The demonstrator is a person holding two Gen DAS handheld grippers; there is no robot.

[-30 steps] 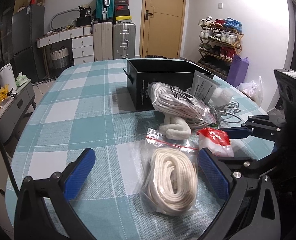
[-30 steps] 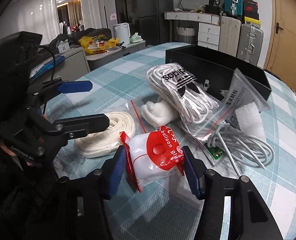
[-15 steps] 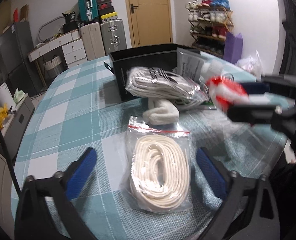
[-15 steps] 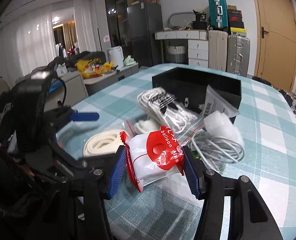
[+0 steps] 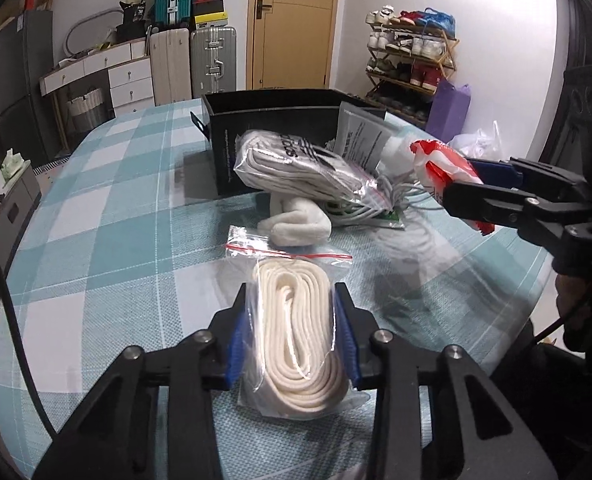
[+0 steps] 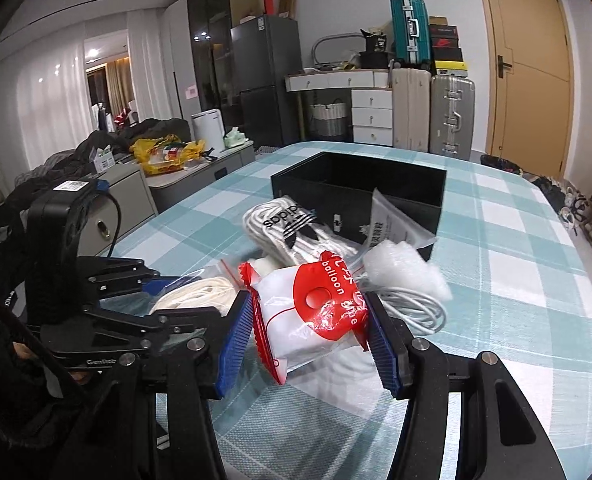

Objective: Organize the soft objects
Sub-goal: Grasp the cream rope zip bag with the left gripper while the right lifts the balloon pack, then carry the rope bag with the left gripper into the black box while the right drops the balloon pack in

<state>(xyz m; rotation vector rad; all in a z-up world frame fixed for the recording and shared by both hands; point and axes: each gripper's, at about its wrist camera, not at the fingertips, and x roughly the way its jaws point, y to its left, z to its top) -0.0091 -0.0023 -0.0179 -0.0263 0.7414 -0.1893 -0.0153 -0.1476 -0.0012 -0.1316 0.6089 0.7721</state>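
Left wrist view: the left tool (image 5: pixel 292 332), its jaws having just been closing, pinches a clear zip bag of coiled cream rope (image 5: pixel 296 328) that lies on the checked teal bench (image 5: pixel 108 248). Beyond the bag sit a rolled white cloth (image 5: pixel 296 226), a bag of white laces (image 5: pixel 303 168) and a tangle of white cable (image 5: pixel 399 196), all crowded against an open black box (image 5: pixel 272 120). At the right edge the right tool (image 5: pixel 471 188) holds a red-and-white packet (image 5: pixel 439 164) clear of the bench.

Right wrist view: the right tool (image 6: pixel 311 332) grips the red-and-white packet (image 6: pixel 315 320) marked "balloon glue" between its blue pads, above the bench (image 6: pixel 515 240). Behind it lie the laces bag (image 6: pixel 292 228), a wad of bubble wrap (image 6: pixel 399 264) on the cable (image 6: pixel 411 308), and the black box (image 6: pixel 359 188). At left the left tool (image 6: pixel 176 292) appears closed on the rope bag (image 6: pixel 200 294), though its tips are partly hidden.
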